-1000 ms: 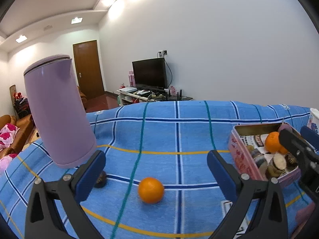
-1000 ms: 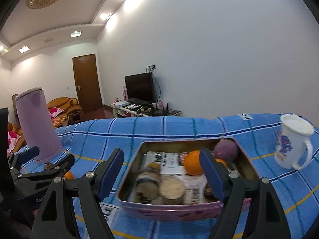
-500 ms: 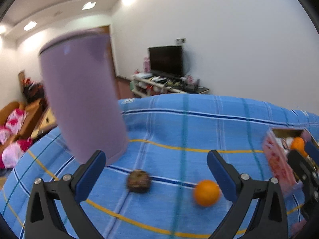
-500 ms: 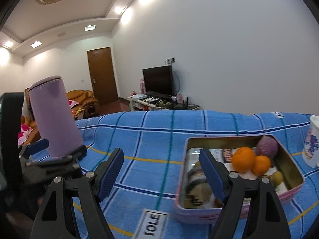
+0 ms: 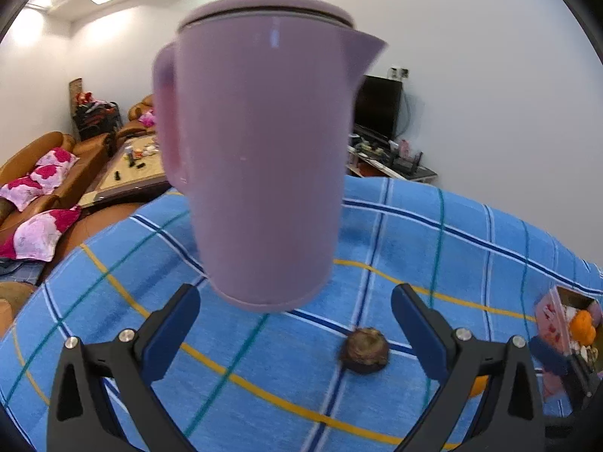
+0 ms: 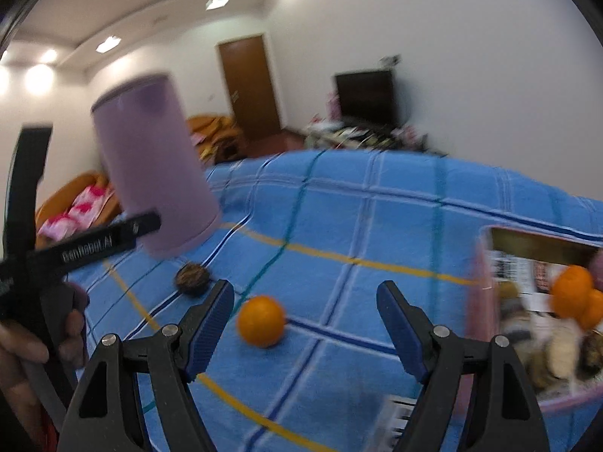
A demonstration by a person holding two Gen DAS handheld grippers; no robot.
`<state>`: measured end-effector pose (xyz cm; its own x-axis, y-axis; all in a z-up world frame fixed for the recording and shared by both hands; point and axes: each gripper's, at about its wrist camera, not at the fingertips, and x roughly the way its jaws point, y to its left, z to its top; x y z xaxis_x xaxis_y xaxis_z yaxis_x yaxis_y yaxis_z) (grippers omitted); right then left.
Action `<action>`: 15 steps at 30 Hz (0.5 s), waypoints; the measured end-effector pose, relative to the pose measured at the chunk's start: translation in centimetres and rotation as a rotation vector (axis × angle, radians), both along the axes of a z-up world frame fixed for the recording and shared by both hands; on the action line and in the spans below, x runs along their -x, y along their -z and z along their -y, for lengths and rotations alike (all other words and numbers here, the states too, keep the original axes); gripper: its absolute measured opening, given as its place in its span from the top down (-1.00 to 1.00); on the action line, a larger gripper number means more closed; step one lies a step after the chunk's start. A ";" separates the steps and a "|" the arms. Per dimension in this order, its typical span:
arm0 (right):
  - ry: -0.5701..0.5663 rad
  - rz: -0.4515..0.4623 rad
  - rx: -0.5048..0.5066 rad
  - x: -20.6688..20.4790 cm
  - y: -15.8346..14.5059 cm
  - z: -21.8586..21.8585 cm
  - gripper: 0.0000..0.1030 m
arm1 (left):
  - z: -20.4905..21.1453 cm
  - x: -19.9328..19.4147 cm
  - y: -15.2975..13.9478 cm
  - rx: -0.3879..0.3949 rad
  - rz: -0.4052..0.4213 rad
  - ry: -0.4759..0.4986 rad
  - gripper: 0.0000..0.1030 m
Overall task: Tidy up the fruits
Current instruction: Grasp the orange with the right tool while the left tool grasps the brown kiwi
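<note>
Partly sorted – several fruits already in the pink tin (image 6: 475, 301), one orange (image 6: 260, 320) and a dark round fruit (image 5: 364, 350) left on the blue cloth, both grippers' fingers (image 6: 209, 324) wide open, empty.

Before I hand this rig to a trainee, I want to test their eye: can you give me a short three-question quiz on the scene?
1. True or false: the loose orange lies on the blue cloth, outside the pink tin.
2. Which fruit lies nearest the purple jug? A) the loose orange B) the dark round fruit
3. Fill in: the right claw is ____.

Key: 1 true; 2 B; 3 open.
</note>
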<state>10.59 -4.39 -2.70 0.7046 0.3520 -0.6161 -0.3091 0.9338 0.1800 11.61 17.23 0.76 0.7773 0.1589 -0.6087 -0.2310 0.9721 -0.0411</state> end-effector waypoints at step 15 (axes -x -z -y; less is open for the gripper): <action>-0.086 -0.201 0.041 -2.6 3.2 -3.3 0.26 | 2.2 -1.4 2.0 0.028 -0.095 0.138 -1.00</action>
<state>13.17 -1.11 -5.91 0.5347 0.3775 -0.7560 -0.3497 0.9133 0.2088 12.98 15.03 -1.25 0.7296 0.0369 -0.6829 -0.0999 0.9936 -0.0530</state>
